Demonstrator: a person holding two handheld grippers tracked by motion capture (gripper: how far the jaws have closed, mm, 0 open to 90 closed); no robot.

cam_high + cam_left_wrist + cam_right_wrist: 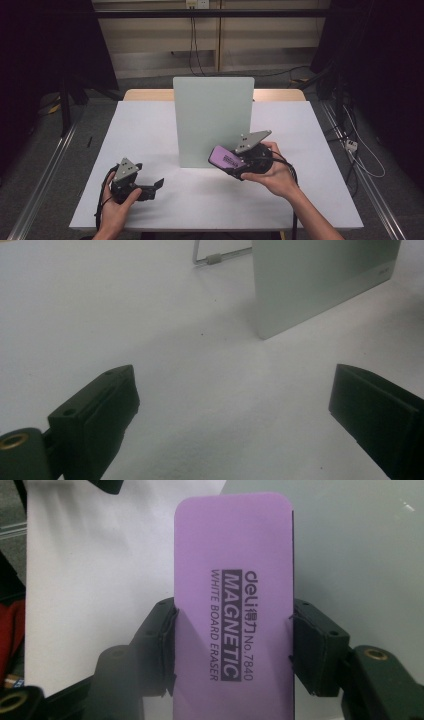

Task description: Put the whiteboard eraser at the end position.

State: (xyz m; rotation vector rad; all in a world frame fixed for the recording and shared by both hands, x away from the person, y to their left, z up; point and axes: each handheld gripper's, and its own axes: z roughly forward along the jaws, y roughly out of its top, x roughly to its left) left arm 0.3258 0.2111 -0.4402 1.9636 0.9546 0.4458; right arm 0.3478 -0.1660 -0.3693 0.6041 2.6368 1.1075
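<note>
right gripper (226, 161) has its jaws clamped on the long sides of a purple whiteboard eraser (232, 605) (label reads "deli magnetic white board eraser no. 7840"), held up off the desk (310, 150) just in front of the lower right part of the upright pale whiteboard (212, 120) standing mid-desk. left gripper (156, 185) sits low at the near left, well apart from the board, jaws spread wide with nothing between them but white desk. from the left gripper view you can see the board's wire stand (215, 259) poking out behind it.

High view overhead, gripper views close, sharing whiteboard (213, 120)
</note>
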